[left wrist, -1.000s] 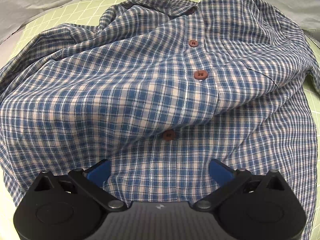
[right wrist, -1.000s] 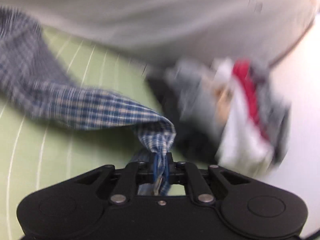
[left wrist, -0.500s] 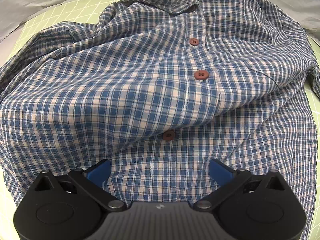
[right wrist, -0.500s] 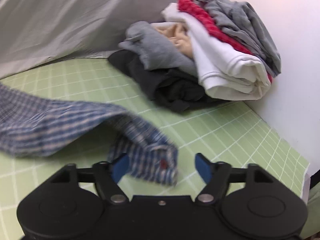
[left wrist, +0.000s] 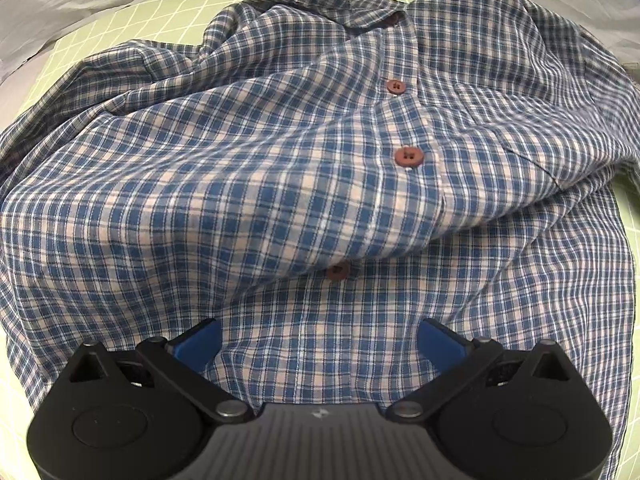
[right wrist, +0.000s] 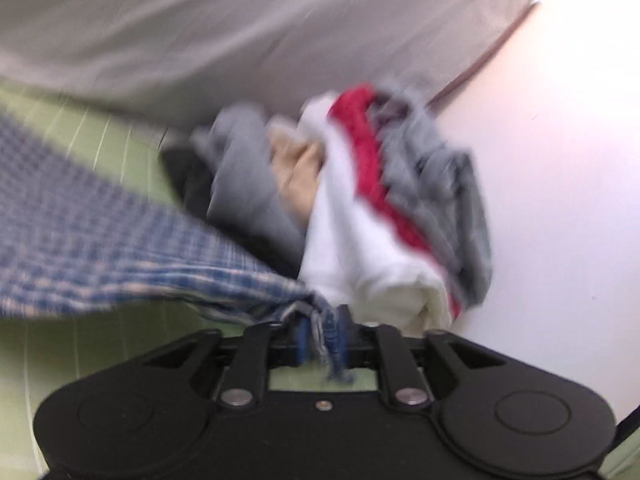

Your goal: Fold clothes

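Note:
A blue and white plaid button shirt (left wrist: 280, 184) lies rumpled, front up, on the green grid mat (left wrist: 132, 20), with brown buttons down its placket. My left gripper (left wrist: 318, 344) is open, its blue pads apart just above the shirt's lower front, holding nothing. In the blurred right wrist view, my right gripper (right wrist: 322, 338) is shut on the end of the shirt's sleeve (right wrist: 120, 248), which stretches off to the left above the mat (right wrist: 100, 360).
A pile of folded clothes (right wrist: 360, 200), grey, tan, white, red and black, sits on the mat just beyond the right gripper. Grey cloth (right wrist: 240, 32) lies behind the mat, and a white surface (right wrist: 560, 200) is to the right.
Half a second ago the right gripper was open with the sleeve end lying on the mat; now it is shut on the sleeve again and moving. The left gripper and shirt body stay still.

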Tool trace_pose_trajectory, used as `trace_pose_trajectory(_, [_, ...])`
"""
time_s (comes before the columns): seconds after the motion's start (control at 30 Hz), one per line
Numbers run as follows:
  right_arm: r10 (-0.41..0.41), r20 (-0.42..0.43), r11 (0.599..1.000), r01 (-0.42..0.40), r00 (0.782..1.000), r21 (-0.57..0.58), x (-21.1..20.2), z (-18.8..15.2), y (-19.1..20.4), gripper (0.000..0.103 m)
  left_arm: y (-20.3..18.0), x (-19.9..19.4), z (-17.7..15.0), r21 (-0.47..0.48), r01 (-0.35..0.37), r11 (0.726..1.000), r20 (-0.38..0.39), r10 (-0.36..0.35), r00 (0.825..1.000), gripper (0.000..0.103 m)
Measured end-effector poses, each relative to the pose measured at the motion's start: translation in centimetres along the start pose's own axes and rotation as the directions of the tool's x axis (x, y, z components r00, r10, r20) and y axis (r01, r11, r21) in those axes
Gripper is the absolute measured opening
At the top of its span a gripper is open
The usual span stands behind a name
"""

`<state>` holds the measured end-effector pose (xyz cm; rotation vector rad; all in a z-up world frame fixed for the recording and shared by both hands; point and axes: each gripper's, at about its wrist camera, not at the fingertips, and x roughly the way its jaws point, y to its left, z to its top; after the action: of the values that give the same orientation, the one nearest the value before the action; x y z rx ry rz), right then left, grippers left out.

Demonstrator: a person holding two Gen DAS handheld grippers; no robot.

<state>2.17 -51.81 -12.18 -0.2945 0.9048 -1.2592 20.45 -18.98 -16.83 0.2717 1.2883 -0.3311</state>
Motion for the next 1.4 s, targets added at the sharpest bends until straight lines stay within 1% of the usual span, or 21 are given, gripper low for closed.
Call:
trace_pose_trajectory(0.07, [0.081,-0.070,0.996,-0.078,0.994,0.039,0.2,-1.4,0.3,0.035,0.0,0.0,-0.1,-0.001,-0.001,1.000,0.001,0.001,1.000,0.103])
trace_pose_trajectory(0.17, [0.169,-0.121,0.979,-0.152,0.978,0.135,-0.6,-2.7,0.1,0.038,-0.1,0.0,-0.2,-0.003,-0.002,1.000,0.002,0.002,1.000,0.103])
trace_pose_trajectory(0.23, [0.231,-0.135,0.941,-0.186,0.964,0.284,-0.3,-3.4,-1.0,0.044,-0.2,0.1,-0.1,-0.003,-0.002,1.000,0.000,0.002,1.000,0.103])
trace_pose_trajectory(0.27, [0.263,-0.136,0.908,-0.197,0.955,0.369,0.0,-3.7,-1.6,0.045,-0.2,0.0,-0.1,-0.002,-0.002,1.000,-0.002,0.002,1.000,0.103])
trace_pose_trajectory(0.33, [0.325,-0.129,0.821,-0.212,0.937,0.531,0.7,-4.2,-2.9,0.048,-0.2,-0.1,0.0,-0.001,-0.001,1.000,-0.007,0.001,1.000,0.103])
trace_pose_trajectory(0.37, [0.355,-0.121,0.766,-0.215,0.927,0.605,1.0,-4.5,-3.6,0.050,-0.2,0.0,0.1,-0.001,-0.001,1.000,-0.008,0.001,1.000,0.103])
trace_pose_trajectory(0.4, [0.384,-0.110,0.706,-0.215,0.917,0.675,1.3,-4.8,-4.3,0.055,-0.2,0.1,0.2,0.000,0.000,1.000,-0.009,0.000,1.000,0.103])
trace_pose_trajectory(0.43, [0.412,-0.096,0.639,-0.212,0.906,0.739,1.6,-5.1,-4.9,0.057,-0.1,0.1,0.2,0.001,0.000,1.000,-0.010,0.000,1.000,0.103])
trace_pose_trajectory(0.47, [0.422,-0.089,0.600,-0.205,0.902,0.773,2.1,-5.2,-5.3,0.057,-0.1,0.1,0.3,0.001,0.000,1.000,-0.010,0.000,1.000,0.103])
trace_pose_trajectory(0.5, [0.415,-0.090,0.593,-0.194,0.906,0.782,2.8,-5.2,-5.3,0.057,-0.1,0.1,0.3,0.001,0.000,1.000,-0.009,0.000,1.000,0.103])
trace_pose_trajectory(0.6, [0.390,-0.100,0.593,-0.166,0.916,0.788,4.9,-4.8,-4.9,0.059,-0.1,0.1,0.2,-0.001,0.000,1.000,-0.006,0.000,1.000,0.103])
trace_pose_trajectory(0.73, [0.388,-0.136,0.599,-0.137,0.911,0.789,6.8,-4.3,-4.6,0.059,-0.1,0.0,0.0,-0.004,-0.001,1.000,-0.001,0.001,1.000,0.103])
trace_pose_trajectory(0.83, [0.381,-0.149,0.624,-0.135,0.912,0.770,7.2,-4.0,-4.0,0.060,-0.3,0.1,-0.1,-0.008,-0.003,1.000,0.004,0.003,1.000,0.103])
trace_pose_trajectory(0.87, [0.374,-0.154,0.642,-0.135,0.915,0.755,7.1,-4.0,-3.9,0.060,-0.3,0.1,-0.1,-0.010,-0.003,1.000,0.005,0.003,1.000,0.103])
trace_pose_trajectory(0.9, [0.362,-0.161,0.668,-0.135,0.918,0.732,7.0,-3.9,-3.6,0.052,-0.3,0.1,-0.2,-0.011,-0.004,1.000,0.006,0.004,1.000,0.103])
trace_pose_trajectory(0.93, [0.351,-0.168,0.693,-0.135,0.921,0.708,6.9,-3.8,-3.4,0.037,-0.3,0.1,-0.2,-0.012,-0.004,1.000,0.005,0.004,1.000,0.103])
trace_pose_trajectory(0.97, [0.345,-0.164,0.708,-0.141,0.924,0.692,6.7,-3.9,-3.3,0.032,-0.4,0.1,-0.2,-0.013,-0.005,1.000,0.005,0.005,1.000,0.103])
trace_pose_trajectory(1.03, [0.332,-0.165,0.708,-0.130,0.929,0.694,6.7,-4.4,-3.7,0.025,-0.3,0.1,-0.1,-0.015,-0.005,1.000,0.001,0.005,1.000,0.103])
trace_pose_trajectory(1.2, [0.287,-0.190,0.694,-0.067,0.939,0.717,6.7,-5.9,-5.2,0.022,-0.2,0.0,0.1,-0.018,-0.005,1.000,-0.007,0.005,1.000,0.103])
trace_pose_trajectory(1.27, [0.257,-0.218,0.693,-0.022,0.942,0.720,6.8,-6.8,-6.1,0.022,0.0,-0.2,0.0,-0.025,-0.008,1.000,-0.007,0.008,1.000,0.103])
trace_pose_trajectory(1.4, [0.217,-0.268,0.728,0.027,0.939,0.685,7.0,-7.9,-7.6,0.023,0.1,-0.4,-0.3,-0.035,-0.012,0.999,0.000,0.012,1.000,0.103])
